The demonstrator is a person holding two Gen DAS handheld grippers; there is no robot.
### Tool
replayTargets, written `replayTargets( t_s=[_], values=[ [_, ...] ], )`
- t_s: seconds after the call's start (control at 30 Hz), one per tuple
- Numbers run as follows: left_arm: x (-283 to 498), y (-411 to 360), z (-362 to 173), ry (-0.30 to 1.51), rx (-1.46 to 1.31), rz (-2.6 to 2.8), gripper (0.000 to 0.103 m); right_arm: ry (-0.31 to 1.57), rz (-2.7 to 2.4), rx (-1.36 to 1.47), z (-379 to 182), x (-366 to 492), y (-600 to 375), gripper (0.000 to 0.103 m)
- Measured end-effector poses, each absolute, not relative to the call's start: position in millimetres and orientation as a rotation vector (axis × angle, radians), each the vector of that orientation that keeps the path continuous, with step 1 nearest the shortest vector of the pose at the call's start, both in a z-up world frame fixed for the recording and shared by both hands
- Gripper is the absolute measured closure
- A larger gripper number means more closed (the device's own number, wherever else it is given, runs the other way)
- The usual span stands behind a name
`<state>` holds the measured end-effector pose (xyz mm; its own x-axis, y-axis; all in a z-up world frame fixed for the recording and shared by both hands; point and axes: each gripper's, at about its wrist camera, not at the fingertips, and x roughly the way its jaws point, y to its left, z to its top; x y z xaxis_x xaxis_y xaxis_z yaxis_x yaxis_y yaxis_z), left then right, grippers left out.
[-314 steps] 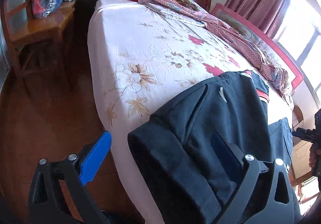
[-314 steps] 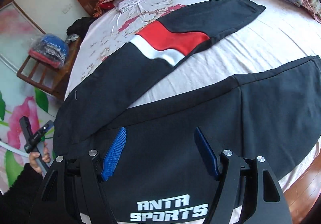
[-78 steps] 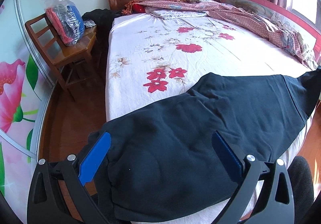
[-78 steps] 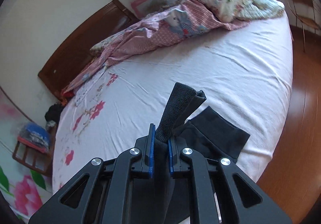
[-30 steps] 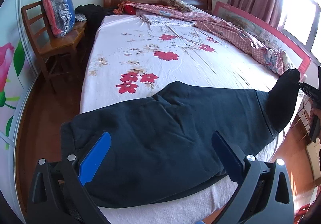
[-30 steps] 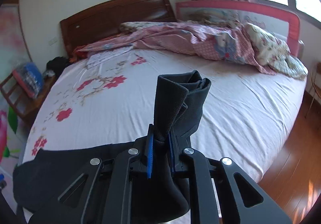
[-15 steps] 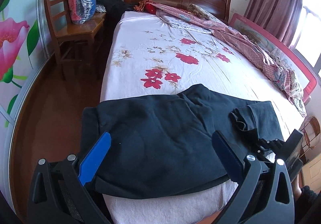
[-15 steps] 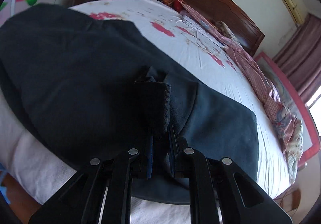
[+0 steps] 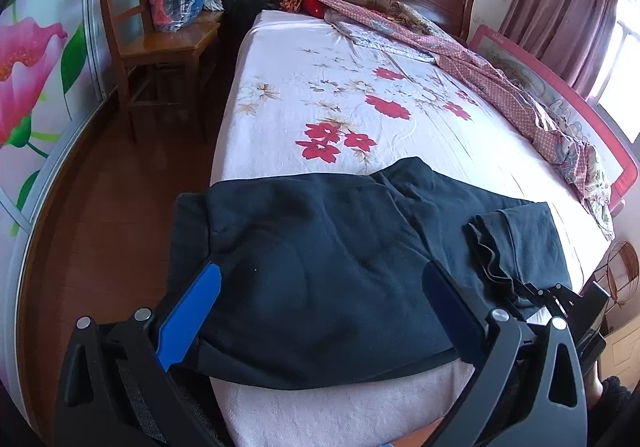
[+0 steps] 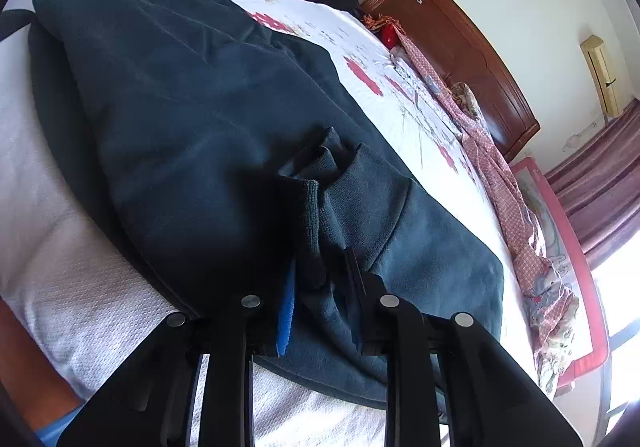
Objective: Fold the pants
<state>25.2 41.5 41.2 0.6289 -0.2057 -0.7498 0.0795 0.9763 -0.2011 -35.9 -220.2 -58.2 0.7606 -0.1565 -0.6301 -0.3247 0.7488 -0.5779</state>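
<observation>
Right tongs point(image 10: 320, 279) pinch the cuff of the dark navy fleece pants point(image 9: 320, 267), laying it over on the floral-sheeted bed point(image 9: 400, 87); left tongs point(image 9: 320, 311) gape empty. Next, release and flatten.

Left wrist overlooks the bed point(image 9: 400, 151); right wrist nearer, sharing pants point(image 10: 192, 107).

The far half of the bed sheet point(image 9: 400, 95) lies bare, with room to pass above it. A pink quilt point(image 9: 500, 87) bunches along the right edge, a wooden chair point(image 9: 160, 43) stands left, and the pants point(image 9: 320, 267) cover the near end.
</observation>
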Motion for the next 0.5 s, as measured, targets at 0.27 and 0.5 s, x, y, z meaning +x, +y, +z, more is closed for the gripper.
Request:
replayTargets(
  t_s=[0.27,0.5],
  values=[
    [29,99,32,0.877,-0.207,-0.028,0.002,0.687,-0.04,-0.343,-12,-28,-260,0.049],
    [44,162,13,0.894,-0.366,0.022,0.002,0.813,-0.083,-0.31,-43,-6,-260,0.048]
  ],
)
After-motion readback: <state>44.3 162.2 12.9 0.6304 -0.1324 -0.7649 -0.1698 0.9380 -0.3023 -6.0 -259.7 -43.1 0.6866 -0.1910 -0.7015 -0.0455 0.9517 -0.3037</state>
